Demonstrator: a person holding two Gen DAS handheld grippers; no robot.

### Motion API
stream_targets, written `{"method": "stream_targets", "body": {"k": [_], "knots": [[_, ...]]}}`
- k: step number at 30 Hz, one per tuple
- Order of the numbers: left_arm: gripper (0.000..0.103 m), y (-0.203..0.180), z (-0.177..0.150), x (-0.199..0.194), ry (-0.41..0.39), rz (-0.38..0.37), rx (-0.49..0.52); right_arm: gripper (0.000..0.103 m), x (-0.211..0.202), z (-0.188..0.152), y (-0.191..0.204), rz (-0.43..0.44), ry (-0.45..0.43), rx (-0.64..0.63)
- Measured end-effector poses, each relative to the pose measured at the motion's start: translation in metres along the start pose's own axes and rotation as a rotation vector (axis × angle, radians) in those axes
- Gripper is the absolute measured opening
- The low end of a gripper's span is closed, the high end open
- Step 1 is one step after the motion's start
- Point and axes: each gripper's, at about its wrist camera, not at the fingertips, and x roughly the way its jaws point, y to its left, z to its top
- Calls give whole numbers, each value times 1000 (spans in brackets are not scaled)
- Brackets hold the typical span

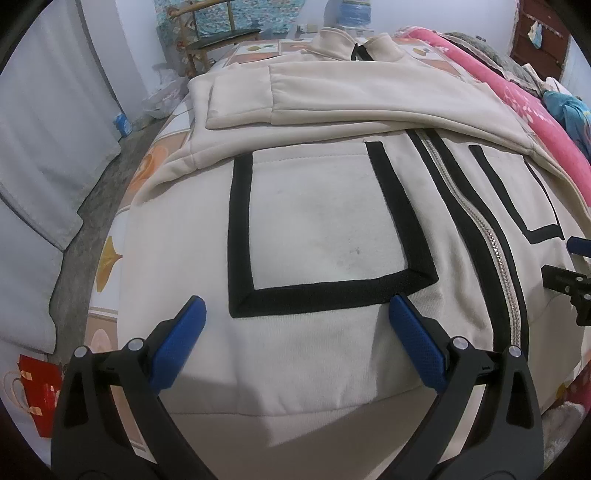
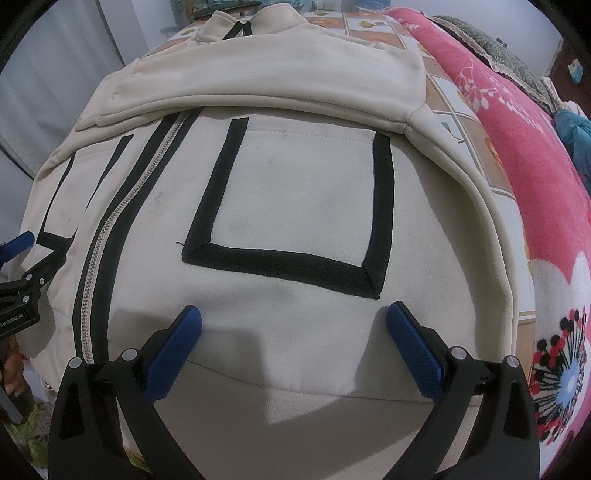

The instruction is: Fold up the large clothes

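Left wrist view: my left gripper (image 1: 297, 317) hangs with its blue pads spread wide and nothing between them, just above the near hem of the cream jacket (image 1: 332, 229). The jacket lies front up and zipped on the patterned bedsheet (image 1: 110, 258), collar at the far end, hem toward me. Both sleeves are folded across the chest, one lying over the other. Straight beyond my left pads sits the left pocket (image 1: 317, 221), outlined in black tape on three sides. The silver zipper (image 1: 491, 240) runs between black bands to the right of it, and at the right edge I can see part of my other tool. From the right wrist view, my right gripper (image 2: 293, 321) is equally wide open and empty, poised over the hem band just near of the right pocket (image 2: 295, 199). The zipper (image 2: 110, 236) passes on the left there. A pink floral blanket (image 2: 535, 155) lies along the jacket's right side, on the bed. At the far left a wooden chair (image 1: 214, 33) stands beyond the bed, and a red bag (image 1: 40, 391) sits low at the near left.
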Motion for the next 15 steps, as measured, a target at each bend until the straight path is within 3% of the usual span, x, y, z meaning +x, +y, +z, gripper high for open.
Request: {"method": "stream_targets", "body": {"k": [8,15], "knots": [[96,-5,-2,-6,-21,41,62,97,0,1,2,-1,-2,0],[96,2,-11,-14,-33,39,43,97,-1,-3,3,-2,-20,-5]]}}
